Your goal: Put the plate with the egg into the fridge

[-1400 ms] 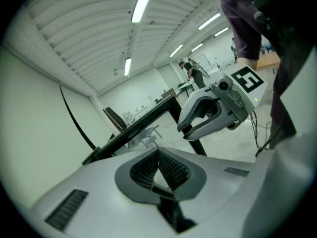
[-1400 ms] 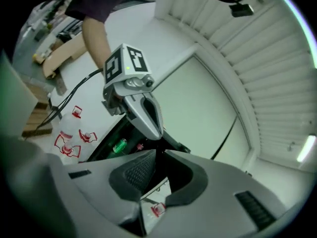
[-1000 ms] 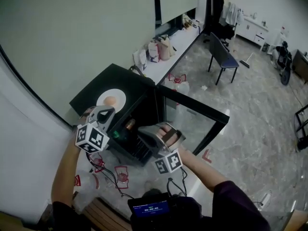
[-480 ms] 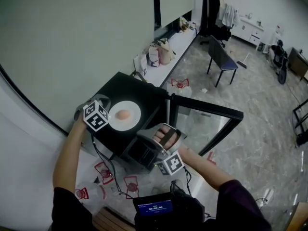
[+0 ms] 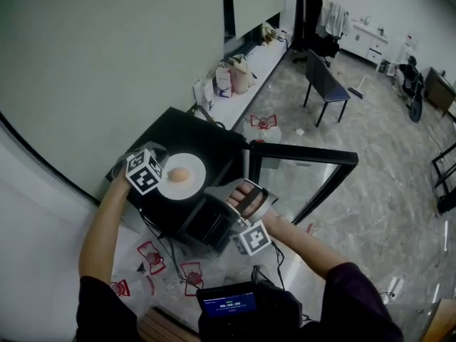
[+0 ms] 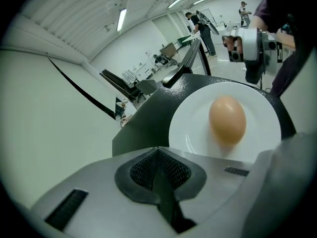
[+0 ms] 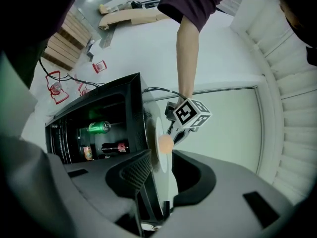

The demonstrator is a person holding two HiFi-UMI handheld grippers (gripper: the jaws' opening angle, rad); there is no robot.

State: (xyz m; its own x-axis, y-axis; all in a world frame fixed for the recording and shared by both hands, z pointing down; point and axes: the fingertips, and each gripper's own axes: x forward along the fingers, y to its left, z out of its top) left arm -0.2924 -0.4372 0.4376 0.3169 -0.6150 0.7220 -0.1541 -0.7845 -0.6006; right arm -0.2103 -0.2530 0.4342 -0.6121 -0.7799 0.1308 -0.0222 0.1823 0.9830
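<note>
**Item:** plate (image 5: 194, 167) with egg (image 5: 179, 175).
**Location:** on top of the fridge (image 5: 206, 135), toward its front. The egg sits near the plate's centre. The plate is not yet lifted.

**Fridge:** door (image 5: 306, 155) stands open. A can (image 7: 99, 127) and a bottle (image 7: 115, 147) are on the shelves inside.

**Left gripper** (image 6: 159, 155)**:** over the fridge top, just beside the plate's far rim. Jaws are together with nothing in them.

**Right gripper** (image 7: 158, 168)**:** at the fridge's front top edge. Jaws are slightly parted and have just been opening. They line up with the plate's near rim, and no pad is seen pressing on it.

**Status:** early.
- **Done:** the door is open.
- **Left:** grip the plate, carry it level so the egg likely stays put, and set it on a shelf inside the fridge.
</note>
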